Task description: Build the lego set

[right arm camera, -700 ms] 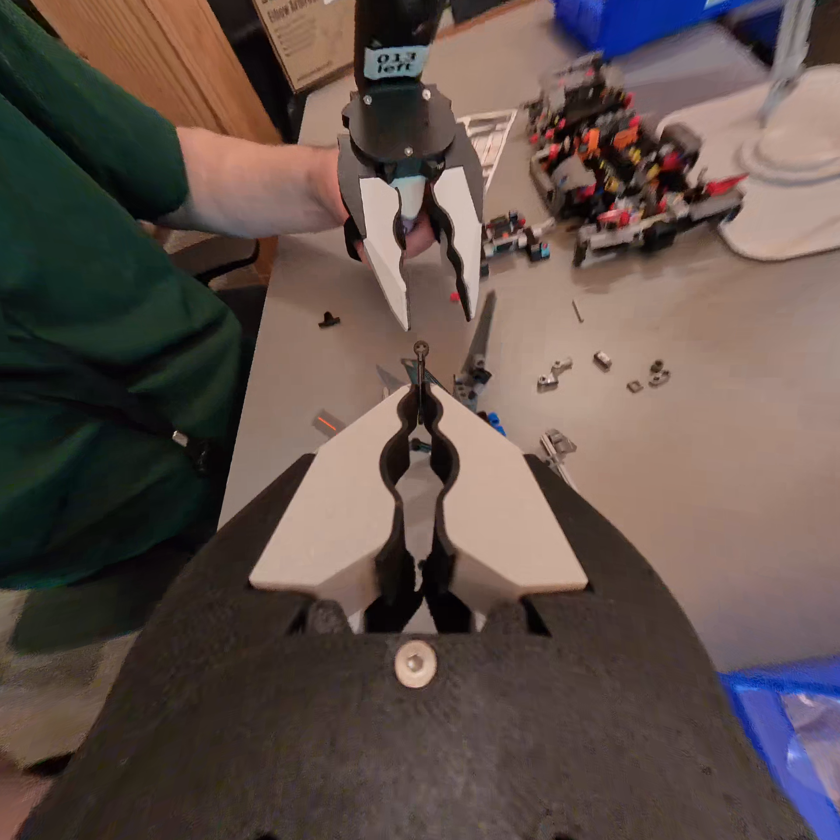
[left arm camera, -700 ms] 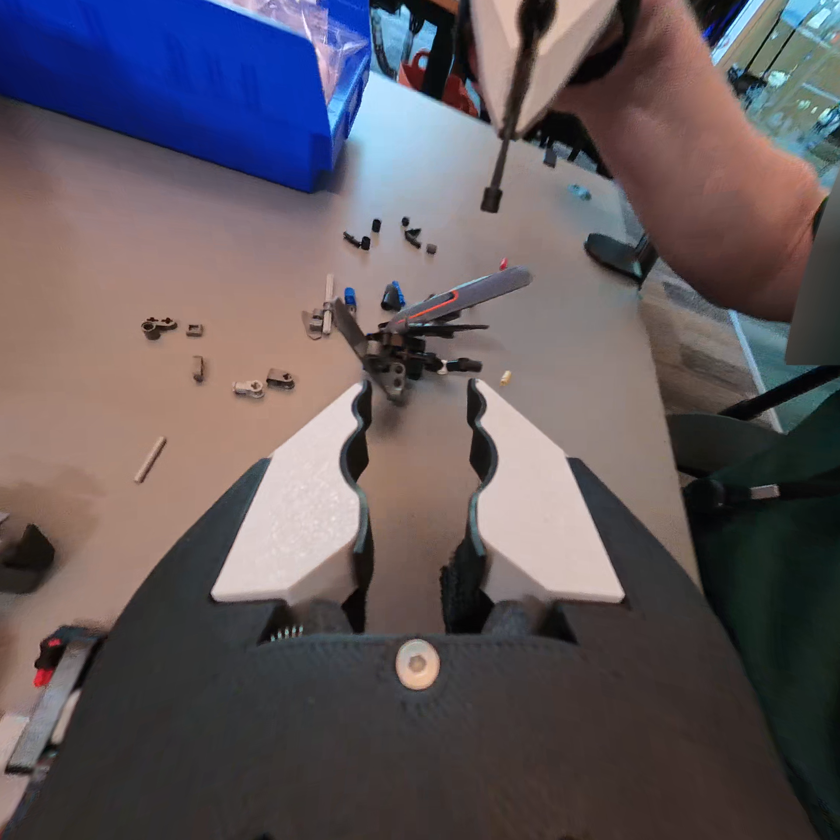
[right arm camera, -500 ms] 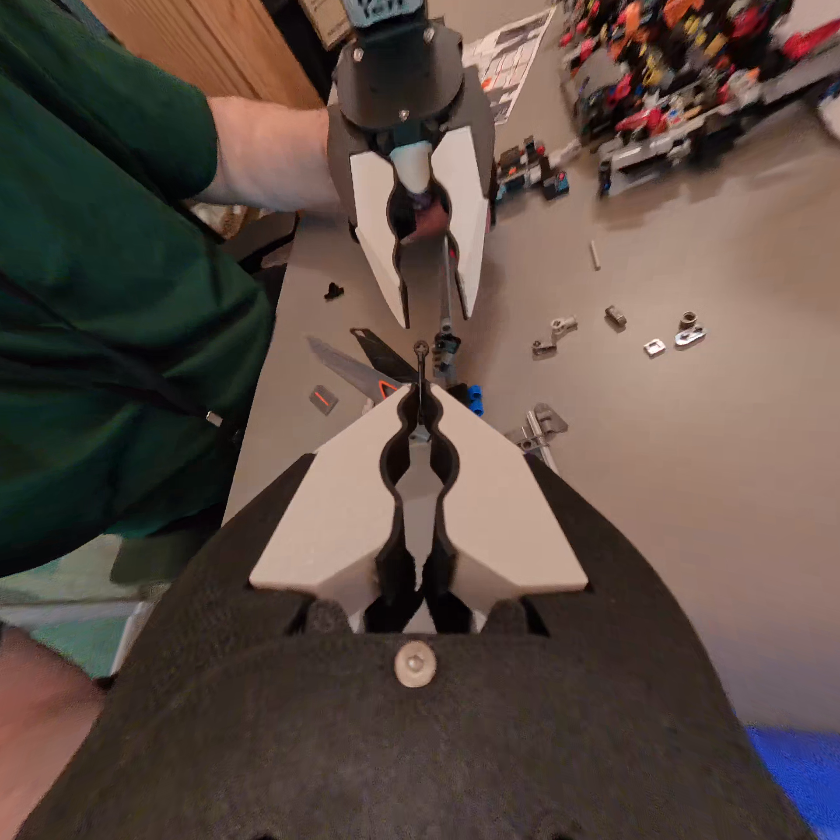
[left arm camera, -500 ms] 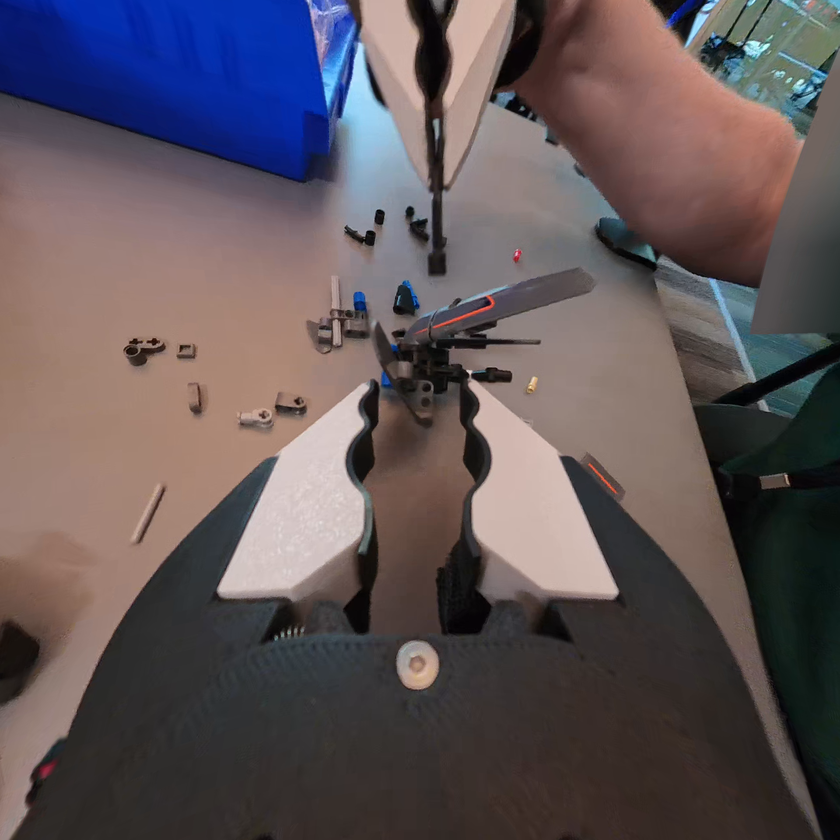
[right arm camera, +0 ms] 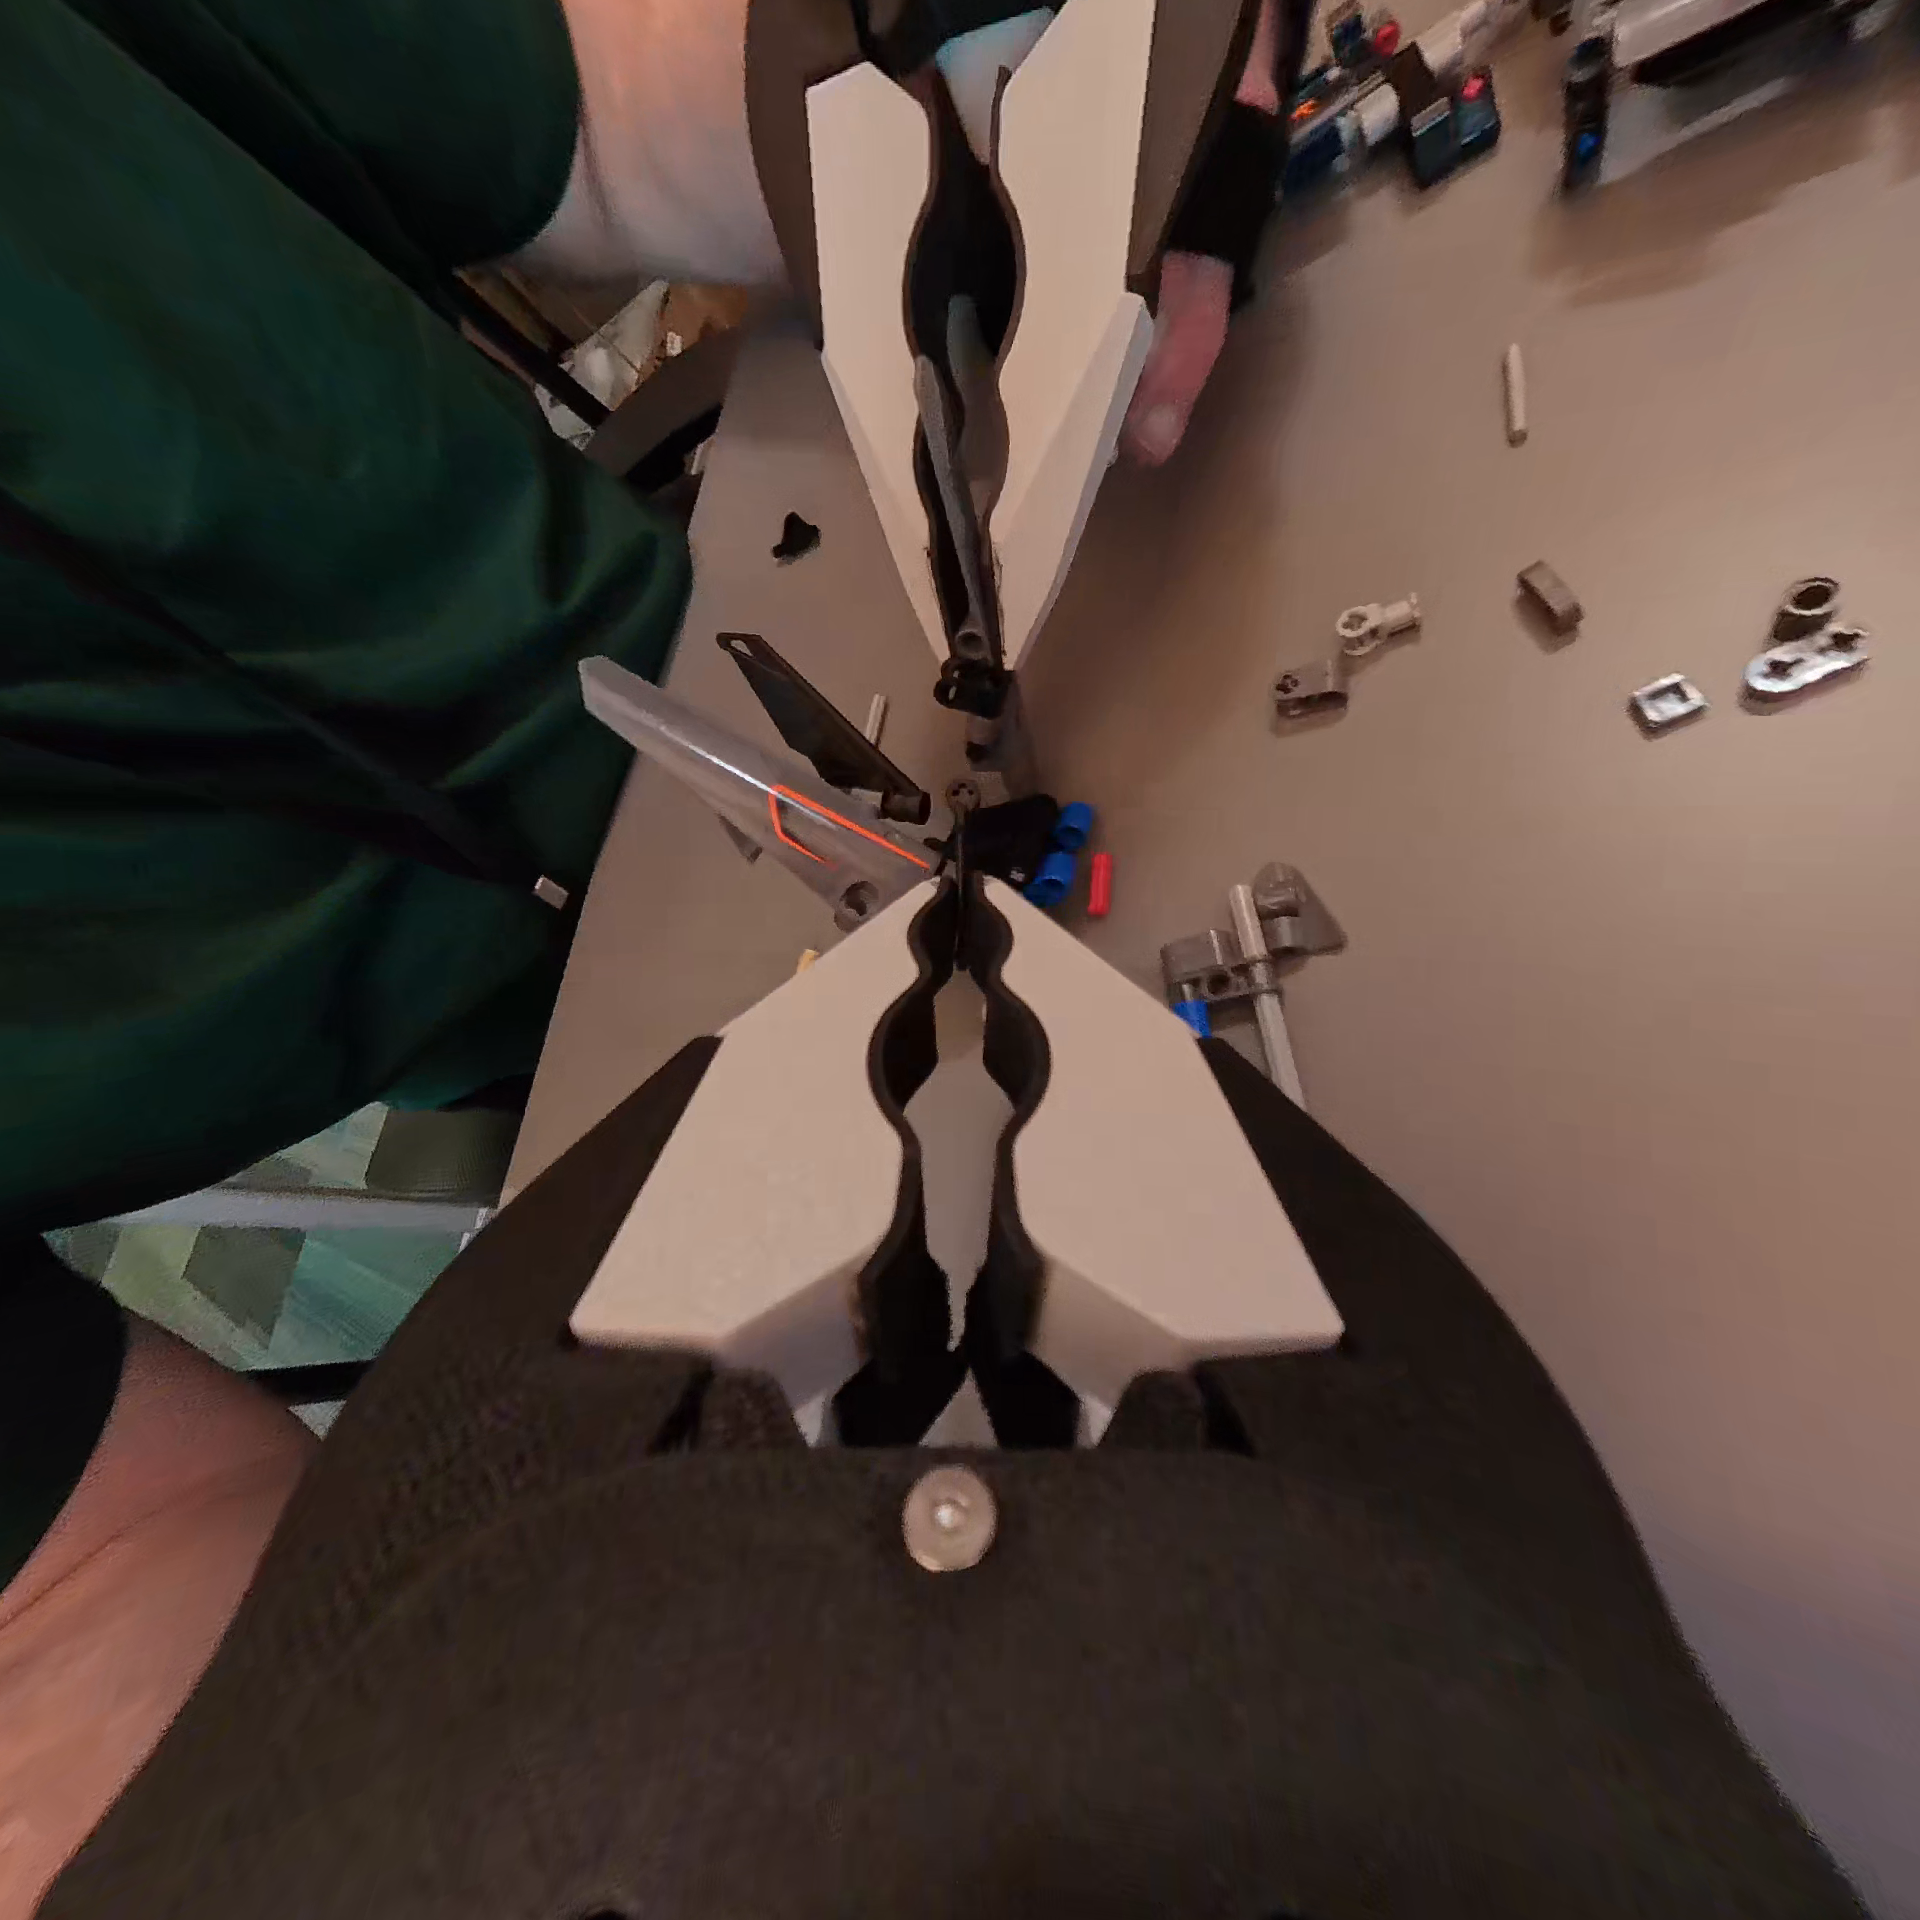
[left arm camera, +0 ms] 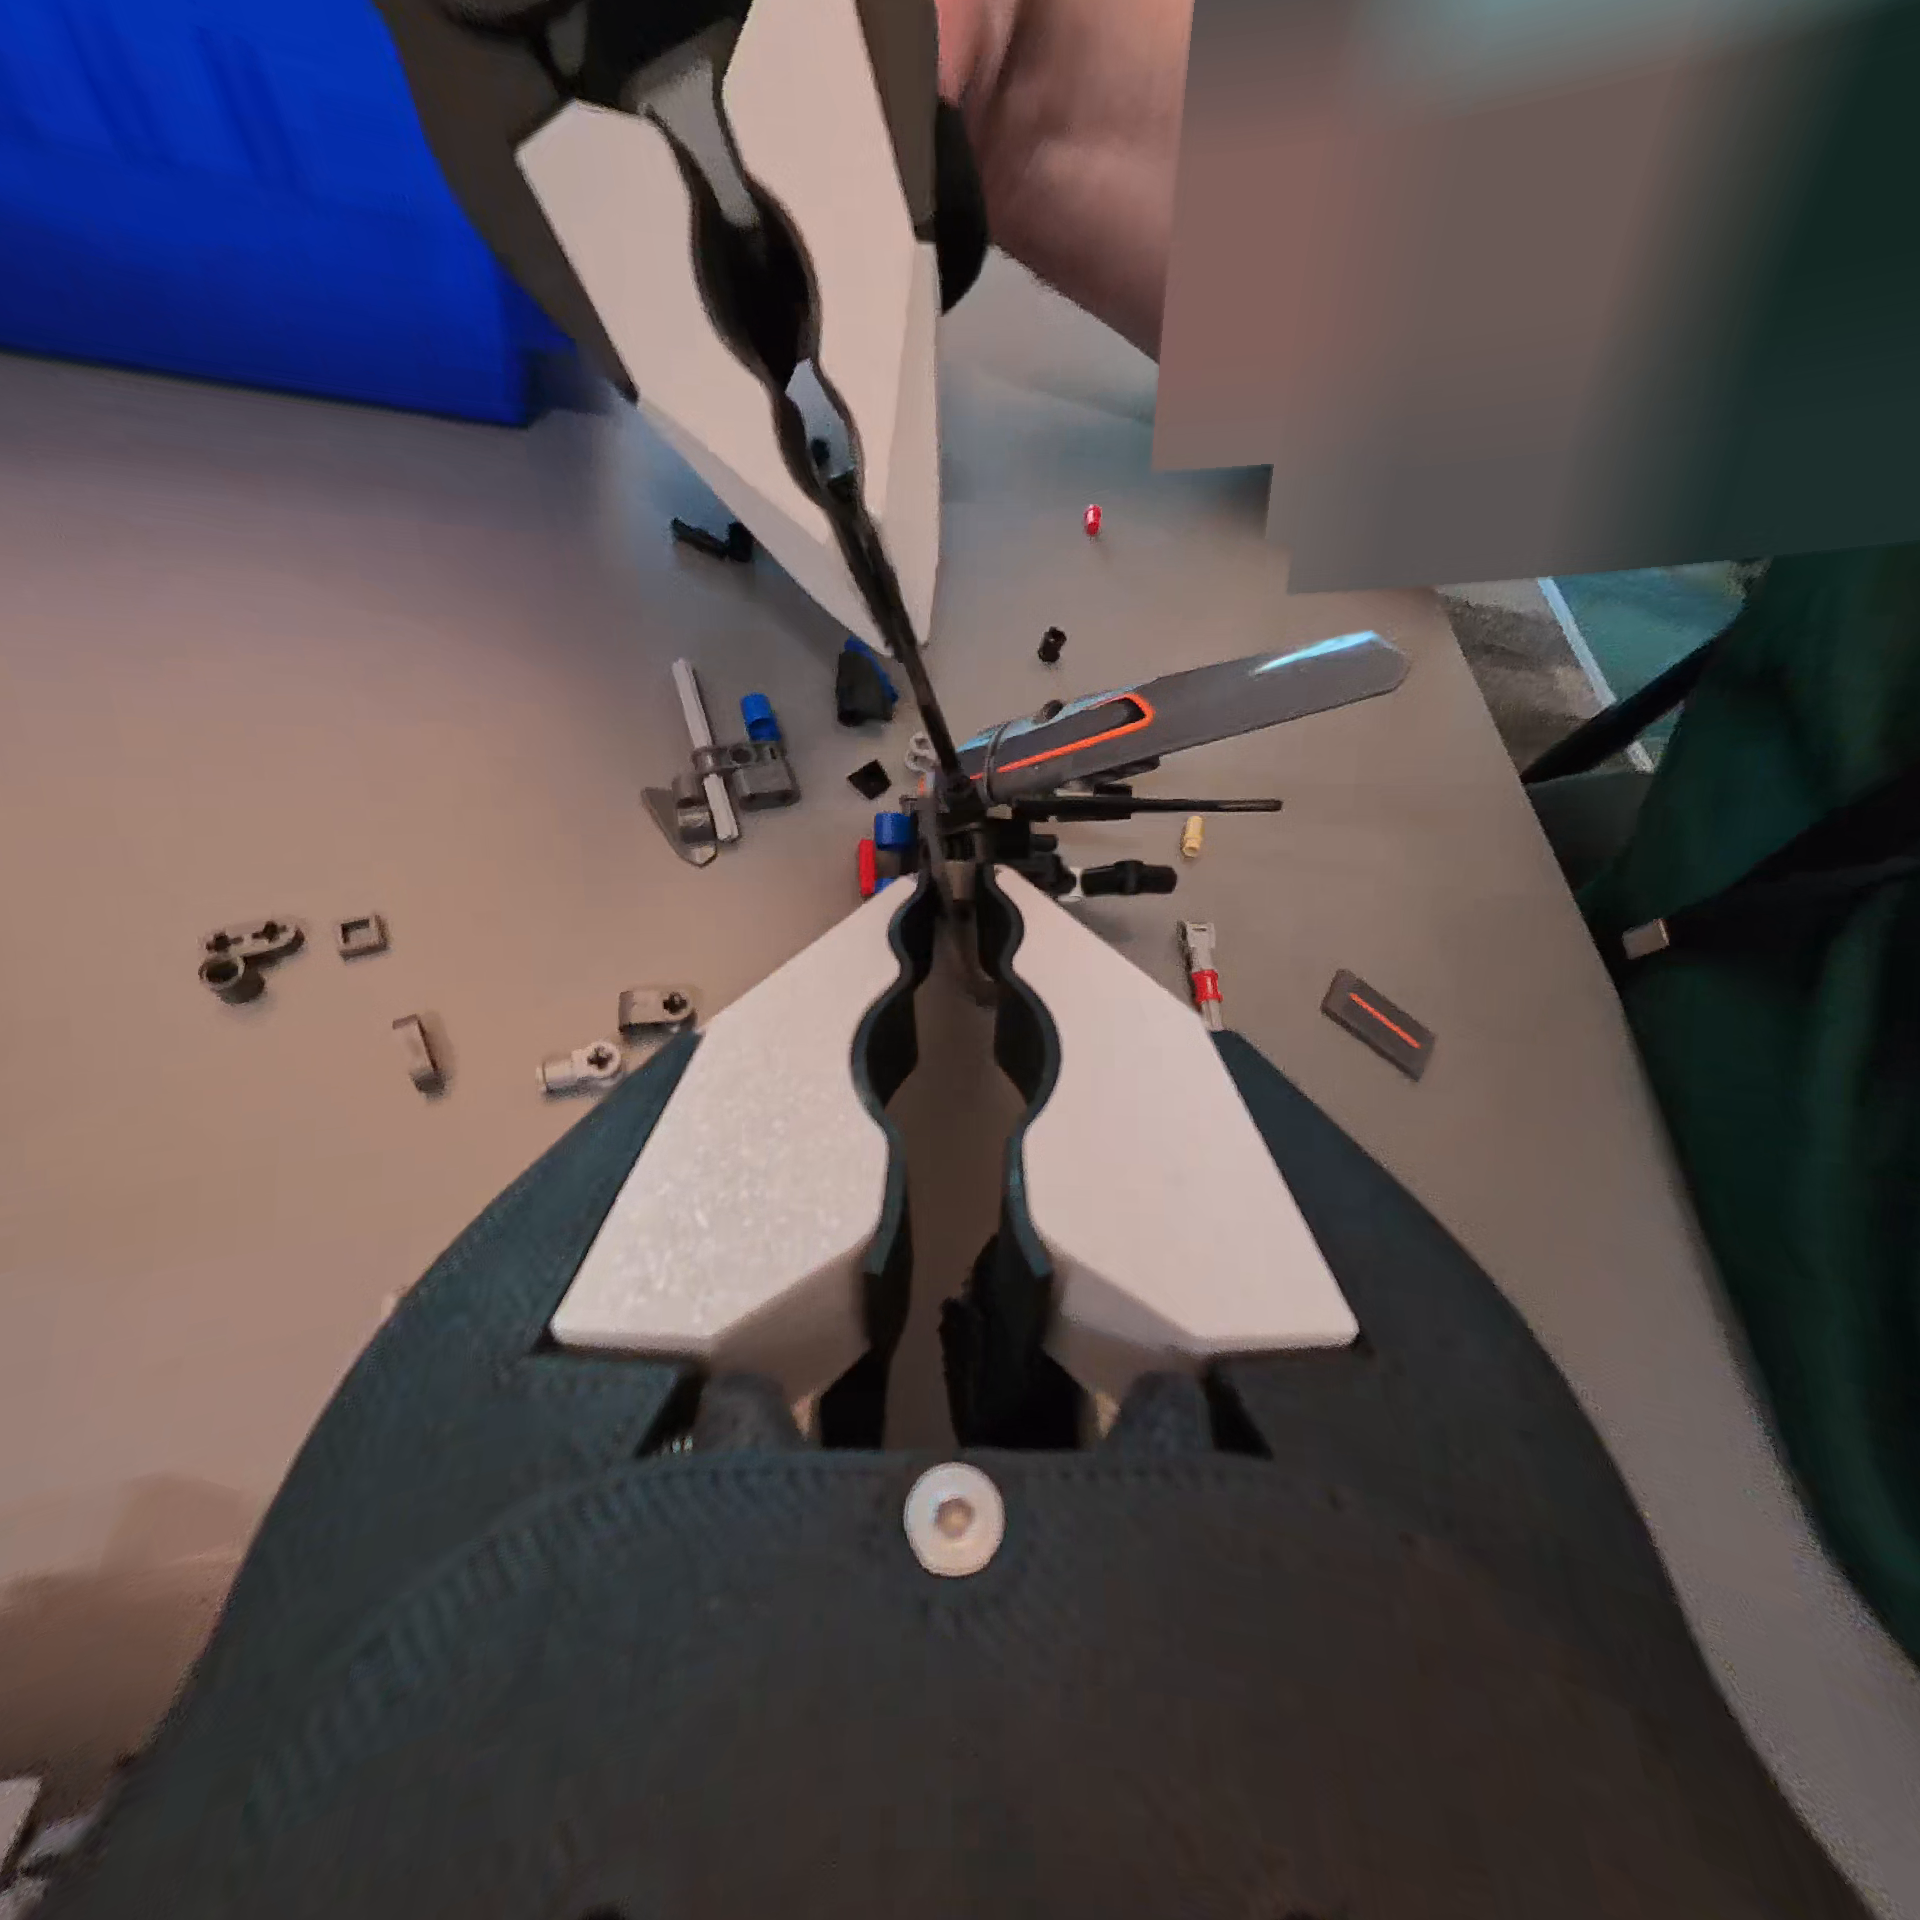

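A small lego assembly with a grey wing panel edged in orange lies on the grey table. My left gripper is shut on a grey part at the near end of the assembly. My right gripper comes in from above, shut on a thin black axle whose lower end touches the top of the assembly. In the right wrist view, my right gripper holds the axle just over the assembly and wing panel. The left gripper faces it with a grey beam between its fingers.
A blue bin stands at the back left. Loose grey parts, a grey axle piece and a dark tile lie around the assembly. The table edge and a person in green are close by. Other models stand farther off. Across from one pair of fingers to the other is roughly 5 cm. The grey axle piece sits 6 cm or so from the ends of my right fingers. It is also in sight in the right wrist view.
My left gripper has moved forward and closed on the assembly's grey part. My right gripper has come down with the black axle until its tip meets the assembly.
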